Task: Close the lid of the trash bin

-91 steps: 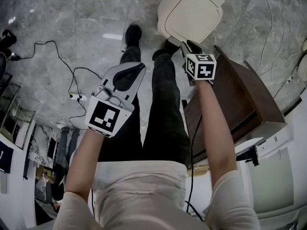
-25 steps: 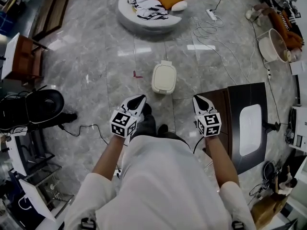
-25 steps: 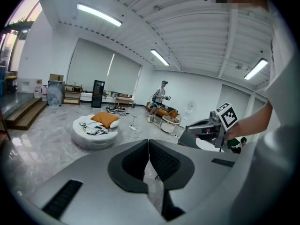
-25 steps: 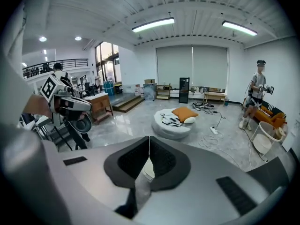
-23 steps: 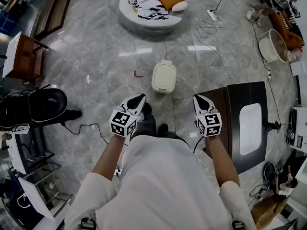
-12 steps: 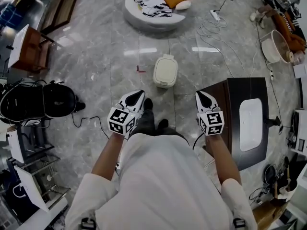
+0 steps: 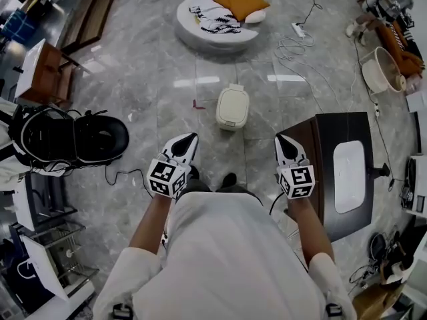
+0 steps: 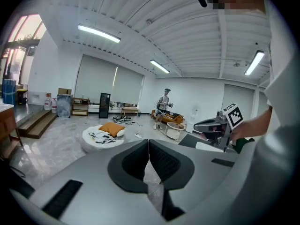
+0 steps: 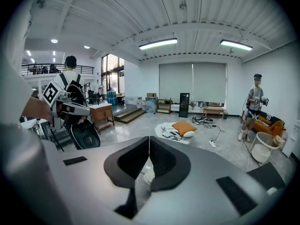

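The cream trash bin (image 7: 233, 107) stands on the marble floor ahead of the person's feet, its lid lying flat and closed. A sliver of the trash bin (image 9: 148, 175) shows low between the right gripper's jaws. My left gripper (image 7: 189, 139) hangs well above the floor, short of the bin and to its left, jaws together with nothing in them. My right gripper (image 7: 281, 139) is level with it on the bin's right, also shut and empty. In their own views the left gripper (image 8: 148, 142) and right gripper (image 9: 149, 138) show tips meeting.
A dark wooden table (image 7: 337, 165) with a white tray stands close at the right. A black suitcase (image 7: 70, 137) lies open at the left. A round white cushion bed (image 7: 217, 17) with an orange pillow lies beyond the bin. Cables (image 7: 300, 45) trail over the floor. A person (image 9: 254, 108) stands far off.
Both grippers have risen and drawn back from the closed bin as the person stands up. The view has widened, showing the open suitcase more fully at left.
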`<state>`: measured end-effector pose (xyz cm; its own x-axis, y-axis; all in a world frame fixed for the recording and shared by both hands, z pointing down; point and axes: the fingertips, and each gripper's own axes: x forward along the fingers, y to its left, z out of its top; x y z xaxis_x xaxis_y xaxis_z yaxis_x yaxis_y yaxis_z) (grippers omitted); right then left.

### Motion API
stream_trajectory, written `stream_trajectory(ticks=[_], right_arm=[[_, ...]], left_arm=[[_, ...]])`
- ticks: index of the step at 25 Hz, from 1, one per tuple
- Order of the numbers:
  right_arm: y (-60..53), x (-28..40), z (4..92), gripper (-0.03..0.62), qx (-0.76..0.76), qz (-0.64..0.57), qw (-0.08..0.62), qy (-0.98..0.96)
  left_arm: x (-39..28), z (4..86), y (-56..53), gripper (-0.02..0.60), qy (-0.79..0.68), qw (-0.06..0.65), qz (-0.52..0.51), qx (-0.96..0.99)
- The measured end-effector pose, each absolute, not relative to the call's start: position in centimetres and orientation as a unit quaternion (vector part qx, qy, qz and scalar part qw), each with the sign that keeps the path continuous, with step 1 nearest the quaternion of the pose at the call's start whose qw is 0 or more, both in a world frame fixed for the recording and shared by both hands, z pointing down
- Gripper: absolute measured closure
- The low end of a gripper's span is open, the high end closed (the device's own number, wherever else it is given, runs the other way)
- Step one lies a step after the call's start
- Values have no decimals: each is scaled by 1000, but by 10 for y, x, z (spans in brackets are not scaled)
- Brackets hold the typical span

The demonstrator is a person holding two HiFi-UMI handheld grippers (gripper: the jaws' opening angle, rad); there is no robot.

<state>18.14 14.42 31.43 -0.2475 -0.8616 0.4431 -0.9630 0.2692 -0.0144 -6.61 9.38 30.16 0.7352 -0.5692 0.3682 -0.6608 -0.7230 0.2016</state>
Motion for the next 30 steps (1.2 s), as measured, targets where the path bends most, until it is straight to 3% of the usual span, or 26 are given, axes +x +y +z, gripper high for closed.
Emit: stream_trajectory(ticks=[30], right_arm=[[132,141,285,563,630,128,154,-750]], left_arm=[[-122,281,66,563,-325,155,118,925]])
